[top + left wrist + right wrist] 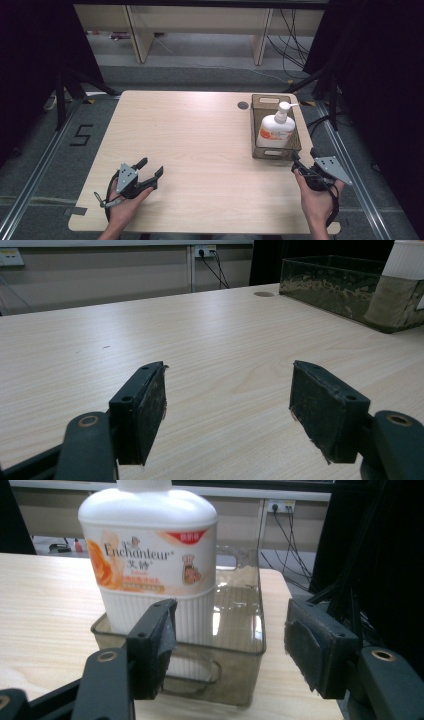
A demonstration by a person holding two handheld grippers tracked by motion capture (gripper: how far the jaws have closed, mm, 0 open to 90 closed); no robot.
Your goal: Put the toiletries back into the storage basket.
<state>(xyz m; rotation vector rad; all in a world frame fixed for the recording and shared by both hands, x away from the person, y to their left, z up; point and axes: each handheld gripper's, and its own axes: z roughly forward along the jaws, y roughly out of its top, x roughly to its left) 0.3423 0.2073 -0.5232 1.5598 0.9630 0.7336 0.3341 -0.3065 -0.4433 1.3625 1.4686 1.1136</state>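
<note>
Both grippers, left gripper (151, 167) and right gripper (230, 645), gaping wide, gripping nothing; lotion bottle (275, 129) standing in bin (254, 131).

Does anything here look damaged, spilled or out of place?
Nothing is spilled or tipped. The lotion bottle stands upright in the clear bin. One small oddity: the pad on the left gripper is frayed at its lower edge.

counter (200, 150): pale wood-grain laminate, smooth, matt | bin (240, 645): smoky translucent plastic, glossy | lotion bottle (150, 555): white plastic, ribbed lower body, printed label | left hand-held gripper (227, 405): matt black pads, frayed edges
</note>
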